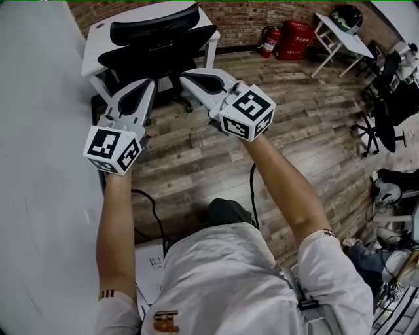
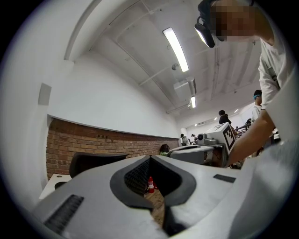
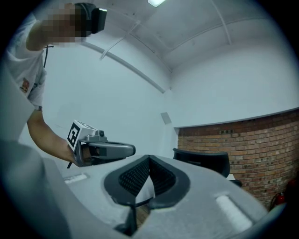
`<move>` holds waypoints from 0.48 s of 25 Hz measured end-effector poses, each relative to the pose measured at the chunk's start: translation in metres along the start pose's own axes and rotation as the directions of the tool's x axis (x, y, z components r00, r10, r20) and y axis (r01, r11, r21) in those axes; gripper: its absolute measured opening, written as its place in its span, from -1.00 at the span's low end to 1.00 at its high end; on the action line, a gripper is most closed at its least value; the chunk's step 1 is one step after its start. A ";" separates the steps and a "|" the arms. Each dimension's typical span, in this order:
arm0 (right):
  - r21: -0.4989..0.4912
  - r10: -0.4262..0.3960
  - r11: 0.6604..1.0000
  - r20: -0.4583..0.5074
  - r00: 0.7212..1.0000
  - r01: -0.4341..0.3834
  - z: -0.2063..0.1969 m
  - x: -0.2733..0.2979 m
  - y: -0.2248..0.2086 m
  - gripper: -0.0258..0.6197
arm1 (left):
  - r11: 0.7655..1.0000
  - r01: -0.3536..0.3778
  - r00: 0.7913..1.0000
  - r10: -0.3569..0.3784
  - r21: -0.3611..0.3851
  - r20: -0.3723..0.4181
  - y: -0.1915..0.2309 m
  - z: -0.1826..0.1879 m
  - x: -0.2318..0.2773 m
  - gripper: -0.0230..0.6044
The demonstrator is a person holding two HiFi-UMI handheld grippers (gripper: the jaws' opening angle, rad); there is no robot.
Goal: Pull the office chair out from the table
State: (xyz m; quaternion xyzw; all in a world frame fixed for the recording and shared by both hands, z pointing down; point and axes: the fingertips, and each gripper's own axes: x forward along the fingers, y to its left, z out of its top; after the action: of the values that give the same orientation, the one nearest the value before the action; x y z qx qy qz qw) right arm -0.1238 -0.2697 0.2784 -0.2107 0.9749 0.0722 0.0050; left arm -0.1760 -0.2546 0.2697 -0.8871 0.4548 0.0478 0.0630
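Note:
The black office chair (image 1: 152, 39) stands at the far end of the wooden floor, its seat pushed in under the white table (image 1: 97, 47). My left gripper (image 1: 148, 82) and right gripper (image 1: 184, 77) are side by side, pointing at the chair and a little short of its seat. Both are shut with nothing between their pads. The left gripper view has the chair's backrest (image 2: 93, 161) ahead on the left, beyond the shut tips of the left gripper (image 2: 150, 158). In the right gripper view the backrest (image 3: 203, 161) lies ahead on the right of the right gripper (image 3: 149, 158).
A white wall runs along the left, a brick wall (image 1: 262, 16) behind the table. A fire extinguisher (image 1: 270, 40) and red box (image 1: 296, 39) stand at the back. A second white table (image 1: 340, 36) and other black chairs (image 1: 393, 108) are at right. Cables (image 1: 147, 204) trail near the person's feet.

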 end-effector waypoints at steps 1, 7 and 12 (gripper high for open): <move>0.002 -0.006 1.000 -0.001 1.000 0.006 -0.001 0.002 -0.003 -0.92 | 1.000 0.000 1.000 0.000 0.002 0.001 0.005 -0.001 0.000 -0.93; -0.031 -0.013 0.999 -0.026 1.000 0.012 -0.012 0.023 -0.024 -0.92 | 1.000 -0.028 1.000 0.028 0.012 -0.001 0.042 -0.005 0.010 -0.93; -0.134 -0.032 0.991 -0.083 0.996 0.021 -0.031 0.038 -0.064 -0.92 | 0.996 -0.056 0.997 0.060 0.074 -0.051 0.076 -0.022 0.030 -0.93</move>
State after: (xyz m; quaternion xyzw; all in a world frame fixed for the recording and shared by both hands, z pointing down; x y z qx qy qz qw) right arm -0.1314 -0.3471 0.2987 -0.2264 0.9643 0.1282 -0.0497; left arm -0.2194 -0.3258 0.2815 -0.8717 0.4831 0.0096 0.0815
